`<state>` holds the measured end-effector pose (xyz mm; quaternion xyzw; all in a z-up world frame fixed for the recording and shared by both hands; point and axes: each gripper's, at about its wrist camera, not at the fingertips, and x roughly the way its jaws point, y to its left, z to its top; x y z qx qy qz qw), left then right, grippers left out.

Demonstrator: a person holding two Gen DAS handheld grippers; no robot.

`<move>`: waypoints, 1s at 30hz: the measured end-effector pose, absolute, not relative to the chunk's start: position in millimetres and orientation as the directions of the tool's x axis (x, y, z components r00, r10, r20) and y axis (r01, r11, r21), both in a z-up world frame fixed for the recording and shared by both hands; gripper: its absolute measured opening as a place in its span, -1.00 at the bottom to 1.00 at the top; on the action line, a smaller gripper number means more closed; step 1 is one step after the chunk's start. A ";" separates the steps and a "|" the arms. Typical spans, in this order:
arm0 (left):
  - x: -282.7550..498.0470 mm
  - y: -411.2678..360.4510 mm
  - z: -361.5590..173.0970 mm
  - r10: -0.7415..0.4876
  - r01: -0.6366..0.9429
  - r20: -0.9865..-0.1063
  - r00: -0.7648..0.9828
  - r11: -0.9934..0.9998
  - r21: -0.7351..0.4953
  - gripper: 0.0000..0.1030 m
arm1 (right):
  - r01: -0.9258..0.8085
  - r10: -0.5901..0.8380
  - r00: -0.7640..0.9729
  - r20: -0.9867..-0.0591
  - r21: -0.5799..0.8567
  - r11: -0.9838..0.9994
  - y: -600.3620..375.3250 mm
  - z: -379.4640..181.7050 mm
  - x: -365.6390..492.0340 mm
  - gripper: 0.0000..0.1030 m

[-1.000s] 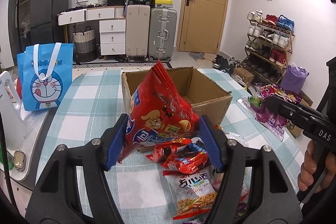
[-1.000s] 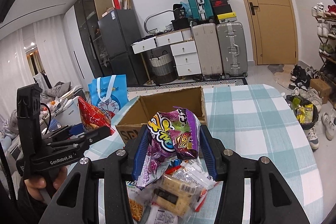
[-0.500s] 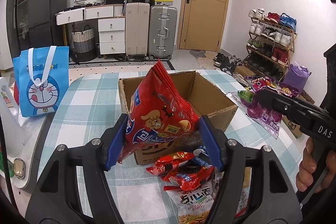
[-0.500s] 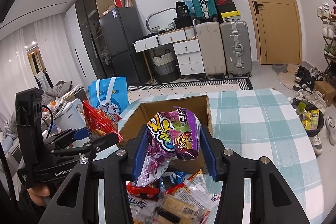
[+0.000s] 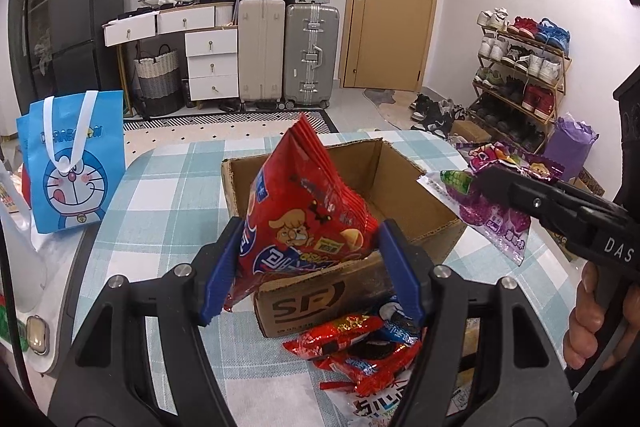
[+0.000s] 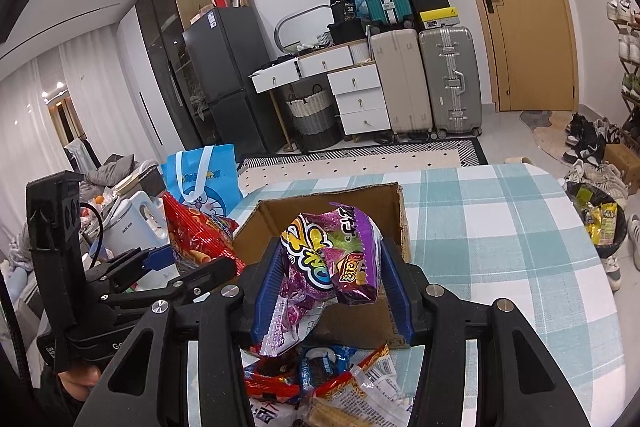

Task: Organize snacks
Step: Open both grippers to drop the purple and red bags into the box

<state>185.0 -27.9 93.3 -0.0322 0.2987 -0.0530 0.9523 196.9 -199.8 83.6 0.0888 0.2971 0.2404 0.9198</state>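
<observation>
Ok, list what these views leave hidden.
- Box floor: left view, the red bag covers part; right view, the purple bag does.
- Pile: cut off by the bottom edge and gripper bodies, both views.
- Bin contents: too small, right view.

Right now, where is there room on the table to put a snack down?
Bare tablecloth lies right of the cardboard box, and more between the box and blue bag. The box floor looks bare. In front, the snack pile crowds it.

Checked table (image 5: 168,195), frame centre: open cardboard box (image 5: 400,187) at middle, loose snack packets (image 5: 360,351) below it at the lower edge.
</observation>
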 end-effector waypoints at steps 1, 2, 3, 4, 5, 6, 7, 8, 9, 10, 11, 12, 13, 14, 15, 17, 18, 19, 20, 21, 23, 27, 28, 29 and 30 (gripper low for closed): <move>188.3 -28.2 91.5 -0.119 0.081 -0.569 0.814 0.992 -0.092 0.27 | -0.388 0.495 0.706 -0.506 0.308 0.869 -199.6 81.7 199.5 -0.06; 192.0 -28.6 89.6 -0.119 0.079 -0.572 0.811 0.992 -0.094 0.27 | -0.387 0.496 0.704 -0.509 0.311 0.868 -199.3 79.8 202.2 -0.06; 195.2 -28.9 87.9 -0.120 0.078 -0.576 0.809 0.992 -0.097 0.27 | -0.387 0.497 0.701 -0.511 0.313 0.867 -198.4 78.7 203.8 -0.06; 198.5 -29.1 86.8 -0.121 0.077 -0.579 0.807 0.992 -0.100 0.27 | -0.386 0.497 0.700 -0.514 0.313 0.868 -197.3 77.3 206.7 -0.06; 201.4 -29.9 85.7 -0.122 0.077 -0.579 0.806 0.992 -0.101 0.27 | -0.386 0.497 0.700 -0.513 0.314 0.868 -196.5 76.8 208.4 -0.06; 203.5 -29.4 84.3 -0.120 0.077 -0.579 0.807 0.992 -0.099 0.27 | -0.385 0.497 0.701 -0.512 0.314 0.868 -194.5 77.5 210.4 -0.06; 206.0 -27.4 83.5 -0.119 0.075 -0.578 0.807 0.992 -0.099 0.27 | -0.384 0.497 0.702 -0.510 0.318 0.867 -193.7 77.0 212.4 -0.06; 209.1 -27.5 81.8 -0.121 0.076 -0.580 0.806 0.992 -0.100 0.27 | -0.381 0.497 0.703 -0.509 0.321 0.867 -192.6 76.0 214.1 -0.06; 211.0 -27.5 80.8 -0.122 0.076 -0.582 0.804 0.992 -0.102 0.27 | -0.379 0.498 0.705 -0.506 0.326 0.866 -191.3 76.4 214.0 -0.06; 213.0 -26.9 79.9 -0.121 0.075 -0.582 0.804 0.992 -0.103 0.27 | -0.377 0.499 0.705 -0.504 0.330 0.865 -190.1 76.1 215.4 -0.06; 215.5 -26.4 78.9 -0.121 0.075 -0.582 0.804 0.992 -0.103 0.27 | -0.377 0.499 0.705 -0.503 0.331 0.865 -188.7 76.0 216.4 -0.06; 216.0 -27.2 78.9 -0.120 0.075 -0.581 0.805 0.992 -0.102 0.27 | -0.376 0.498 0.709 -0.499 0.330 0.866 -187.3 76.4 217.2 -0.06; 217.8 -26.2 78.3 -0.120 0.075 -0.579 0.806 0.992 -0.101 0.27 | -0.376 0.497 0.713 -0.495 0.328 0.867 -185.6 77.2 218.4 -0.06; 219.9 -25.5 77.8 -0.120 0.075 -0.579 0.807 0.992 -0.101 0.27 | -0.375 0.495 0.716 -0.492 0.327 0.867 -184.5 77.6 219.9 -0.06; 220.9 -25.4 77.5 -0.120 0.075 -0.579 0.806 0.992 -0.102 0.27 | -0.373 0.494 0.720 -0.488 0.328 0.868 -183.6 78.4 220.9 -0.06; 223.4 -24.2 76.9 -0.117 0.071 -0.580 0.806 0.992 -0.102 0.13 | -0.368 0.490 0.726 -0.482 0.330 0.869 -182.6 79.1 224.4 -0.06; 226.4 -23.2 76.6 -0.118 0.070 -0.584 0.803 0.992 -0.104 0.13 | -0.364 0.488 0.728 -0.481 0.332 0.870 -182.2 79.0 226.2 -0.06; 228.4 -22.3 75.9 -0.123 0.070 -0.586 0.801 0.991 -0.112 0.13 | -0.363 0.487 0.727 -0.483 0.332 0.871 -180.9 78.1 228.8 -0.06; 230.4 -21.1 74.9 -0.127 0.071 -0.590 0.798 0.991 -0.117 0.13 | -0.358 0.482 0.729 -0.486 0.330 0.873 -179.4 77.3 231.1 -0.06; 233.2 -20.0 72.9 -0.130 0.074 -0.596 0.793 0.990 -0.117 0.13 | -0.352 0.479 0.727 -0.492 0.333 0.875 -178.3 75.0 233.9 -0.06; 236.7 -18.8 68.9 -0.119 0.067 -0.602 0.790 0.992 -0.108 0.11 | -0.351 0.485 0.714 -0.505 0.342 0.872 -176.0 71.0 238.8 -0.06; 238.1 -14.8 63.6 -0.125 0.065 -0.612 0.781 0.991 -0.119 0.11 | -0.345 0.477 0.709 -0.520 0.335 0.877 -172.4 65.9 242.8 0.00; 237.6 -13.9 63.2 -0.119 0.061 -0.612 0.782 0.992 -0.114 0.11 | -0.345 0.474 0.711 -0.519 0.329 0.879 -172.3 65.4 242.2 0.02; 235.7 -12.3 62.4 -0.116 0.059 -0.610 0.784 0.992 -0.113 0.11 | -0.346 0.471 0.713 -0.519 0.325 0.880 -172.5 64.6 242.1 0.02; 235.0 -10.8 62.3 -0.116 0.058 -0.609 0.785 0.992 -0.114 0.11 | -0.347 0.471 0.714 -0.519 0.322 0.881 -172.8 64.5 241.3 0.02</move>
